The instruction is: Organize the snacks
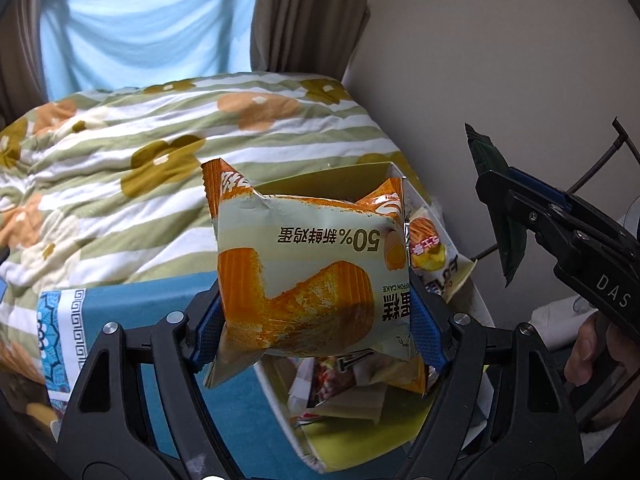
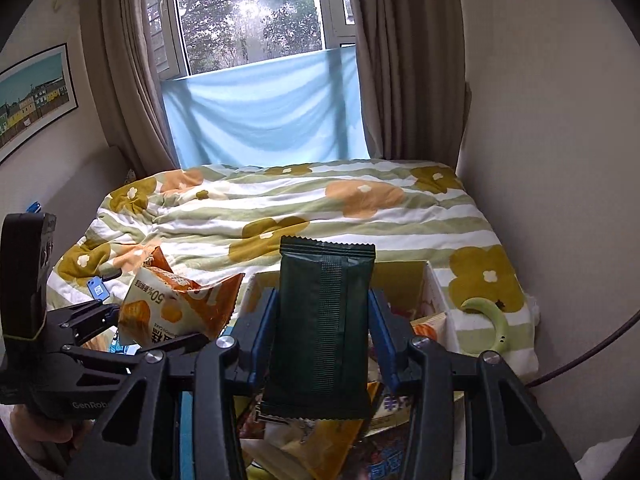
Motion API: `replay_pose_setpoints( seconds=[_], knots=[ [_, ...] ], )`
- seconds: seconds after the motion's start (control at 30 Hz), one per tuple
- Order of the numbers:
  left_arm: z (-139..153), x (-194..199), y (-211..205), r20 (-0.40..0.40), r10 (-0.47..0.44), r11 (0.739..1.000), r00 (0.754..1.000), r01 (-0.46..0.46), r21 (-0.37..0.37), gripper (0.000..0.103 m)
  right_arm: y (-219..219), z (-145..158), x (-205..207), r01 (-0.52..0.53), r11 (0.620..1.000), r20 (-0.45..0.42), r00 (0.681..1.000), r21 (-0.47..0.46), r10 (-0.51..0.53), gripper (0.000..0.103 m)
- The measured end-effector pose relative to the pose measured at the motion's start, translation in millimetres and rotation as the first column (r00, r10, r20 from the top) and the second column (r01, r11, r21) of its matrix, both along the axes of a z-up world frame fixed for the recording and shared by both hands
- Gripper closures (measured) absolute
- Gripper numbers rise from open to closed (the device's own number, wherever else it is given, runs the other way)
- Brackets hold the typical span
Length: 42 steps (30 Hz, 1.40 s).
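**Inspector:** Nearest the lens, the left hand-held gripper is clamping an orange-and-cream chiffon cake packet by its sides, the blue pads pressing into the wrapper, jaws standing fairly wide around it.

**Clerk:** And the other side?

**Inspector:** The right hand-held gripper is pinching a dark green packet upright, jaws drawn in close on it. Both packets are hanging in the air over a white open box with a yellow-green lining.

**Clerk:** Progress?

**Inspector:** Partial, in my judgement. The box is already holding a jumble of wrappers, including a yellow chestnut packet leaning at its far end. Two items are in hand and not yet placed. Whether they are going in or coming out, I cannot tell.

**Clerk:** Surroundings?

**Inspector:** The box is sitting on a teal patterned cloth, just beside a bed with a green-striped floral quilt. A pale green crescent-shaped object is lying on the quilt. Beyond, a light blue sheet is hanging across the lower window between brown curtains, and a framed picture is hanging on the left wall.
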State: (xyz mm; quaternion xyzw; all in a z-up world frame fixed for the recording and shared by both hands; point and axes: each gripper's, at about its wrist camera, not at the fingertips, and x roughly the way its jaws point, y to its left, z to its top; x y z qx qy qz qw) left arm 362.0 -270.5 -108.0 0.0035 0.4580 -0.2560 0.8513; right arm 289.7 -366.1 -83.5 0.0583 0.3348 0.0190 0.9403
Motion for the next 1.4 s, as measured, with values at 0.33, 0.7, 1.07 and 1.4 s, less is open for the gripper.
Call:
replay_pose_setpoints(
  seconds=[0.33, 0.7, 1.07, 1.4],
  knots=[
    [-4, -9, -52, 0.0, 0.018, 0.999, 1.0, -0.018, 0.026, 0.004, -66, -4, 6, -0.017, 0.999, -0.006, 1.0, 0.035, 0.018, 0.062],
    [-10, -17, -7, -0.016, 0.132, 0.991, 0.991, -0.131, 0.035, 0.003, -84, -14, 32, -0.083, 0.995, -0.031, 0.996, 0.053, 0.085, 0.062],
    [-21, -18, 13, -0.025, 0.223, 0.972, 0.975, -0.22, 0.087, 0.003, -91, -47, 106, -0.161, 0.98, -0.191, 0.965, 0.114, 0.181, 0.058],
    [-18, -39, 31, -0.007, 0.235, 0.969, 0.972, -0.234, 0.084, 0.003, -92, -51, 79, -0.12, 0.978, -0.152, 0.977, 0.172, 0.147, 0.009]
  ],
)
